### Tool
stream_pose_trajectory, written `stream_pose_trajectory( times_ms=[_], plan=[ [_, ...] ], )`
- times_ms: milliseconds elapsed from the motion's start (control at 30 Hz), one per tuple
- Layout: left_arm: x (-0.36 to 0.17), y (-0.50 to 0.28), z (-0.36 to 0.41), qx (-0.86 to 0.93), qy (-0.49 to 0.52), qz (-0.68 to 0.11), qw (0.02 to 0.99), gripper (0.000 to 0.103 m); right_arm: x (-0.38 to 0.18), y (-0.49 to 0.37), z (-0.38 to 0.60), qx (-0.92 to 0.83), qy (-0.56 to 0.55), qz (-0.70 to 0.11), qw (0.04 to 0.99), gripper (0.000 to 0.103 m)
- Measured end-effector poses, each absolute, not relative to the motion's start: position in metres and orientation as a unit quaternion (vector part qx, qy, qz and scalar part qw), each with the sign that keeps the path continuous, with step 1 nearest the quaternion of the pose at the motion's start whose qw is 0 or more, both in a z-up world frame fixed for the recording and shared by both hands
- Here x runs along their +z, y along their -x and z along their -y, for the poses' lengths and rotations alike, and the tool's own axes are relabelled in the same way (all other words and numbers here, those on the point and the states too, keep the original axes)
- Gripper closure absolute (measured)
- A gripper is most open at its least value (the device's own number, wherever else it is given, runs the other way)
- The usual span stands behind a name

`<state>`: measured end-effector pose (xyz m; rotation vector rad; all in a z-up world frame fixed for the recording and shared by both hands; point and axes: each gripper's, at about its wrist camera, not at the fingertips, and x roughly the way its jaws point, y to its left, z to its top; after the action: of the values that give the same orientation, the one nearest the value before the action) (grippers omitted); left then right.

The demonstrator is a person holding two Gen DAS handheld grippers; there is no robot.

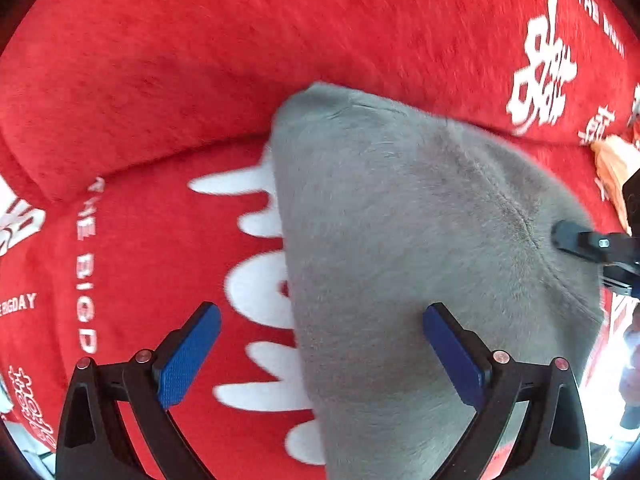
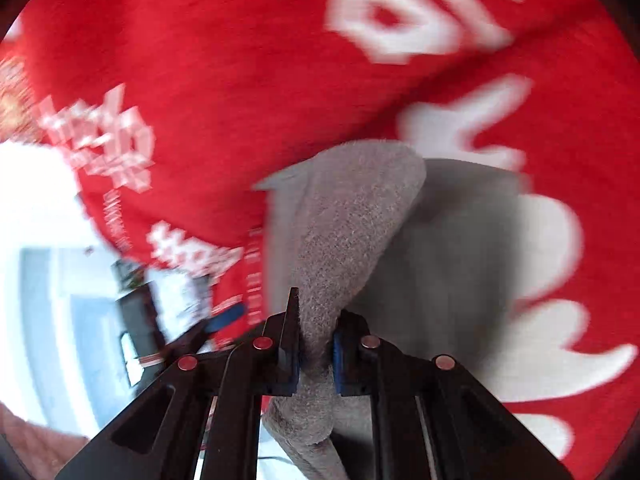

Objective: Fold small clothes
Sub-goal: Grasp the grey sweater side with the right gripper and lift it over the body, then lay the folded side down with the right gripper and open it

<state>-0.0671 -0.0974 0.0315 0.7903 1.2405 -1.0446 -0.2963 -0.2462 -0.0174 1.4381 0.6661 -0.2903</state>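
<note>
Bright daylight floods both fisheye views, blowing out to white glare at the lower right of the red printed cover (image 1: 160, 80) in the left wrist view and at its left in the right wrist view. Motion blur smears the white lettering on the cover, heavily in the right wrist view. The grey garment (image 2: 344, 220) casts a soft shadow on the cover beside it. Dark vignetting rounds all 4 corners, and straight lines bow near the edges.
</note>
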Motion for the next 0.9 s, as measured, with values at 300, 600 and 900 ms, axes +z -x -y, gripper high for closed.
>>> stream_pose_trajectory(
  times_ms=[300,600,900],
  plan=[
    [0.019,0.083,0.107,-0.438,-0.37,-0.543,0.614,0.001,-0.061,0.32,0.253,-0.176,-0.697,-0.294,0.63,0.089],
    [0.016,0.081,0.1,-0.432,-0.387,-0.518,0.629,0.0,-0.041,0.33,0.249,-0.244,-0.603,-0.381,0.657,0.083],
    [0.033,0.07,0.078,-0.424,-0.374,-0.53,0.632,0.0,-0.003,0.365,0.239,-0.293,-0.584,-0.386,0.652,0.058]
  ],
)
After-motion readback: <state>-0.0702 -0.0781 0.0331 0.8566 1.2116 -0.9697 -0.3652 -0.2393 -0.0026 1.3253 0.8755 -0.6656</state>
